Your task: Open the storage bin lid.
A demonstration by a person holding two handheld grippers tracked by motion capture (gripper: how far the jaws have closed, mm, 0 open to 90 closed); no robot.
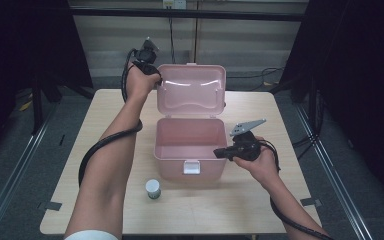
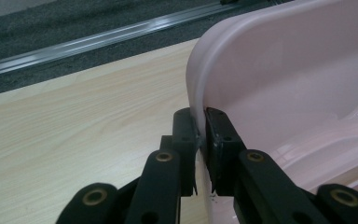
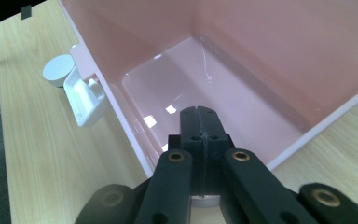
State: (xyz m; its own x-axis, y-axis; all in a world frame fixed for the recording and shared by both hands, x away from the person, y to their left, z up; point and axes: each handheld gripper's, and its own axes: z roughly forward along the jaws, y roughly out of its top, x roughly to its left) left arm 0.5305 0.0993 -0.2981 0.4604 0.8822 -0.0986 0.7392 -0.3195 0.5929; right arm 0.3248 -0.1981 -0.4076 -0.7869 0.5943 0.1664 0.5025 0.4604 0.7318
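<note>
A pink plastic box [image 1: 172, 167] stands open at the middle of the table, its lid [image 1: 192, 90] raised upright at the back. My left gripper [image 1: 157, 80] is at the lid's upper left corner. In the left gripper view its pads [image 2: 200, 119] are pinched on the lid's thin edge [image 2: 284, 84]. My right gripper [image 1: 218, 152] lies level at the box's right rim, pointing left over the opening. In the right gripper view its jaws [image 3: 199, 114] are shut tip to tip with nothing between them, above the bare inside of the box [image 3: 270, 42].
A small jar with a white cap [image 1: 153, 188] [image 3: 58, 70] stands on the wooden table [image 1: 105, 125] just in front of the box's left corner. A white latch [image 1: 191, 166] [image 3: 86, 100] hangs on the box's front wall. Cables trail from both grippers.
</note>
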